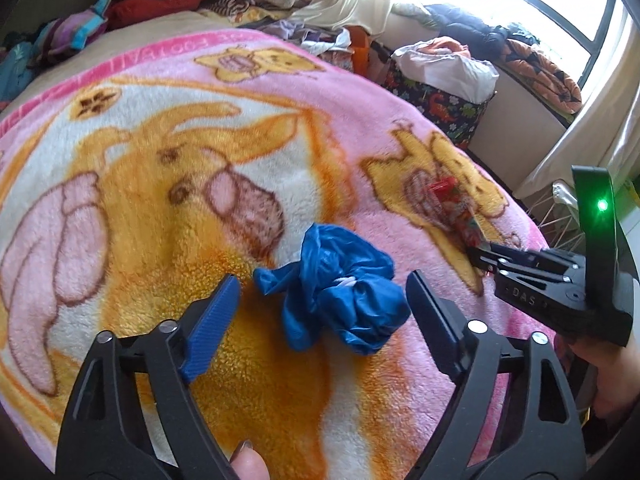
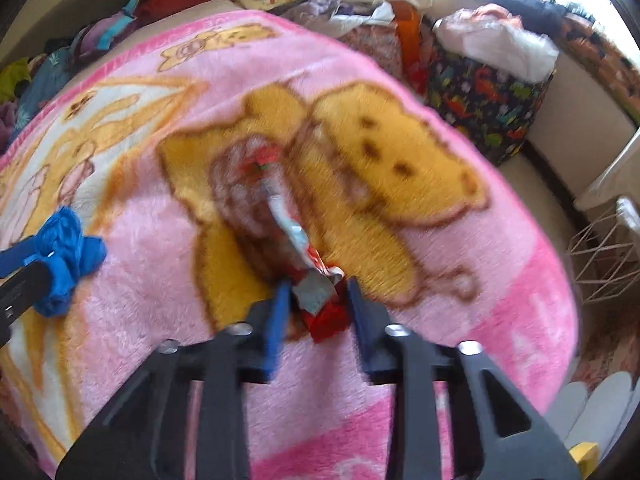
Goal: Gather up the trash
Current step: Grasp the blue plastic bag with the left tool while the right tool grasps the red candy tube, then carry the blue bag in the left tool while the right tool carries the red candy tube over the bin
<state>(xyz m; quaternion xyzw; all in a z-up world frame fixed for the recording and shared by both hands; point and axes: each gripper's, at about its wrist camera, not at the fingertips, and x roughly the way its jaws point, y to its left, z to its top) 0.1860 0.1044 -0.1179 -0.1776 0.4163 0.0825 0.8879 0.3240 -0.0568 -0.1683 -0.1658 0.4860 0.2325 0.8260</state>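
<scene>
Left gripper (image 1: 322,298) apart around crumpled blue bag (image 1: 340,292): light, soft, best pinched mid-bunch. Right gripper (image 2: 318,300) clamped on slippery red wrapper (image 2: 316,300), near end.

The right gripper (image 1: 478,258), seen from the left wrist, bears the small letters "DAS" on its black body, while the pink blanket (image 1: 120,60) carries border lettering upside down and too blurred to read.

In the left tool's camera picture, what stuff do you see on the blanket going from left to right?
Left tool's blue finger → crumpled blue plastic bag → red snack wrapper → right tool with its green light.
</scene>
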